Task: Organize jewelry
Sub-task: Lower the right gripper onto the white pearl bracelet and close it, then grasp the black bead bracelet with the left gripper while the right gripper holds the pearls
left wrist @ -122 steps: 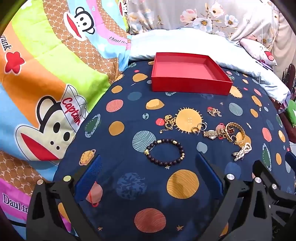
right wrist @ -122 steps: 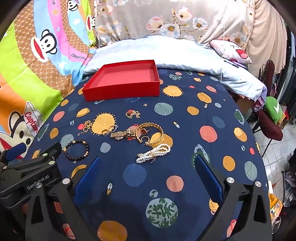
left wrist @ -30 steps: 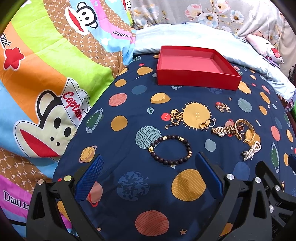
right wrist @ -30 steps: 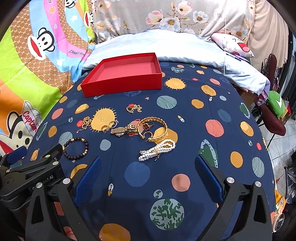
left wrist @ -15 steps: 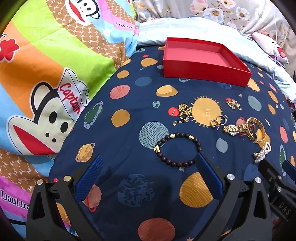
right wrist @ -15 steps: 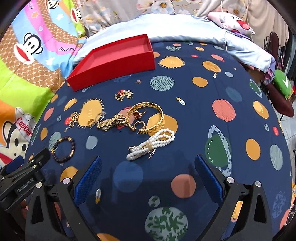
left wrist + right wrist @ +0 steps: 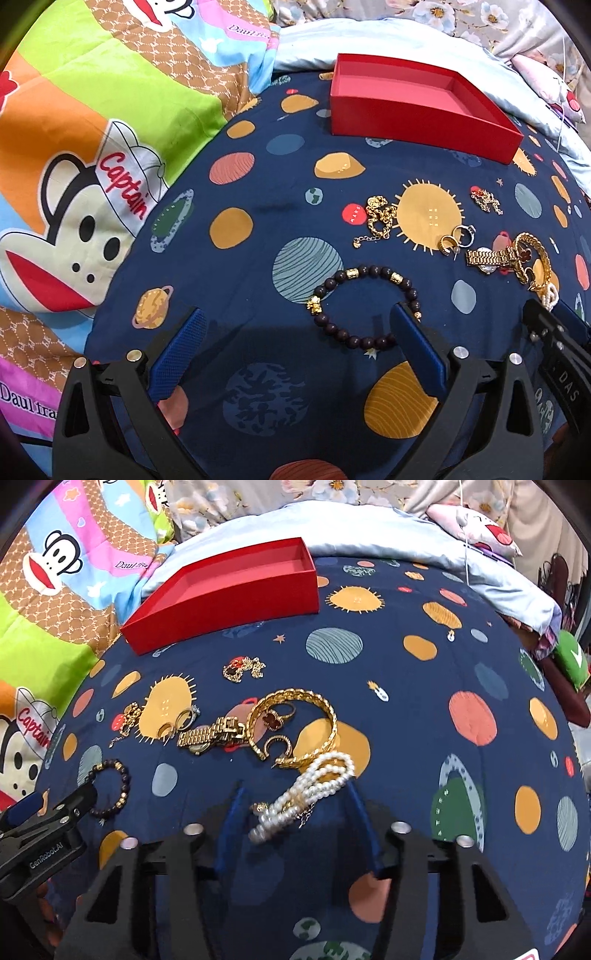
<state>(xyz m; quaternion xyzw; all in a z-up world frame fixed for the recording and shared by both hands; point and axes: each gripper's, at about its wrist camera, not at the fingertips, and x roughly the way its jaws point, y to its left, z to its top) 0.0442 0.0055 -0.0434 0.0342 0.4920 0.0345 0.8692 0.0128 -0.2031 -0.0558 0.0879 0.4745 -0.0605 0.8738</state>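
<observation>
Jewelry lies on a navy planet-print cloth. A dark bead bracelet (image 7: 365, 306) lies in front of my open left gripper (image 7: 295, 314), whose right finger (image 7: 413, 339) overlaps its near edge. My right gripper (image 7: 295, 790) has its jaws half closed either side of a white pearl bracelet (image 7: 306, 794), not gripping it. Behind lie a gold bangle (image 7: 295, 723), a gold watch (image 7: 210, 734), rings (image 7: 456, 240) and a gold chain (image 7: 378, 219). An empty red box (image 7: 421, 103) stands at the back.
A colourful monkey-print quilt (image 7: 92, 147) lies to the left. A pale blue pillow (image 7: 369, 535) lies behind the box. A small gold charm piece (image 7: 243, 668) lies near the box. The bed's right edge drops off by a chair (image 7: 569, 672).
Both grippers moved forward and down toward the jewelry. The right jaws narrowed from wide open around the pearl bracelet. The left gripper's right finger reached the bead bracelet.
</observation>
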